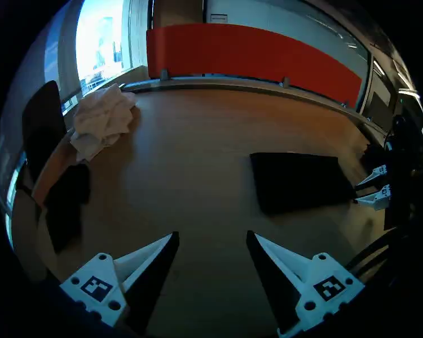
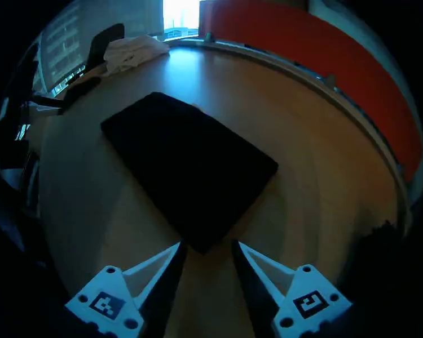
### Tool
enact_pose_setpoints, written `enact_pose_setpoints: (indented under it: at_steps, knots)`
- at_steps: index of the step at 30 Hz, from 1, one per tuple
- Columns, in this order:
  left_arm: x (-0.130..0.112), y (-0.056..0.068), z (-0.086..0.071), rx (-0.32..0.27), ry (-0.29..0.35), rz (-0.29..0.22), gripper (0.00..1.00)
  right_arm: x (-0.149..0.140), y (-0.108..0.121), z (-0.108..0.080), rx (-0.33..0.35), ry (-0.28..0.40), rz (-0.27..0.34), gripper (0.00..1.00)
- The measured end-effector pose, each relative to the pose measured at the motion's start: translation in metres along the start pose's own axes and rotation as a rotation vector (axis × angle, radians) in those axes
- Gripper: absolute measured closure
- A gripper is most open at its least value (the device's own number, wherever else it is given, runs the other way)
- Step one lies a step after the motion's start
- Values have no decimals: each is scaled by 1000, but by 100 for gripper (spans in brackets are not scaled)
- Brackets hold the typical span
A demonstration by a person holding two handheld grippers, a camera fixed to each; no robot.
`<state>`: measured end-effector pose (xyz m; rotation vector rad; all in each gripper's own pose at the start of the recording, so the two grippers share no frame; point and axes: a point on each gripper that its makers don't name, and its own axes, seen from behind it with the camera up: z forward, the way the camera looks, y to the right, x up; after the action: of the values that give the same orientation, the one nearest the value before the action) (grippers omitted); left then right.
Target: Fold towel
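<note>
Black towel [image 2: 189, 169] flat on worktop [image 2: 324, 169], dark rectangle; near corner at 6 o'clock, just at tips of right claw [image 2: 207, 248], released, not gripping. Left claw [image 1: 211, 236] released over bare wood; towel at 3 o'clock. White cloth heap [image 1: 101, 121] at 10 o'clock.

A red screen [image 1: 251, 53] stands along the far edge of the wooden table [image 1: 194, 146]. A bright window [image 1: 101, 45] lies beyond, and what looks like a dark chair [image 1: 42, 121] sits at the table's end.

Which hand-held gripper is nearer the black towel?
Right. The right hand-held gripper sits at a corner of the black towel; the left hand-held gripper hangs over the table, apart from it.
</note>
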<state>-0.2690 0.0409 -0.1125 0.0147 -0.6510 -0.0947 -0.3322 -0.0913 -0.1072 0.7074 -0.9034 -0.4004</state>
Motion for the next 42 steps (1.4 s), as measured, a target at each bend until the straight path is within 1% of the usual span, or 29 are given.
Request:
enact_pose_setpoints:
  at_steps: [5,8,12,16,20,23,29,32,38,42]
  knots:
    - [-1,-2,-2,5,3,-4,12,-3,-4,0,20,-13,-6,70]
    - [-1,-2,-3,5,4,-6,12,-2,-5,1,25,-11,-10,78]
    - [0,-3,-4,6,5,0,12,1,-6,2,27,-2,-20,91]
    - [1,-2,-5,4,9,5,12,5,-7,0,29,14,-28,94]
    - [2,-1,-5,2,11,4,12,10,-6,-2,25,28,-31,95]
    - [2,-2,-5,3,12,3,12,21,-5,-5,20,53,-25,95]
    - [2,-2,-7,5,14,5,12,56,-1,-19,3,126,-29,95]
    - [2,-2,-8,5,15,7,12,76,0,-26,-2,157,-48,95]
    - [0,1,-9,1,15,5,12,113,-2,-39,-9,208,-104,95]
    - [-1,2,-9,-5,16,2,12,132,-5,-46,-7,239,-130,95]
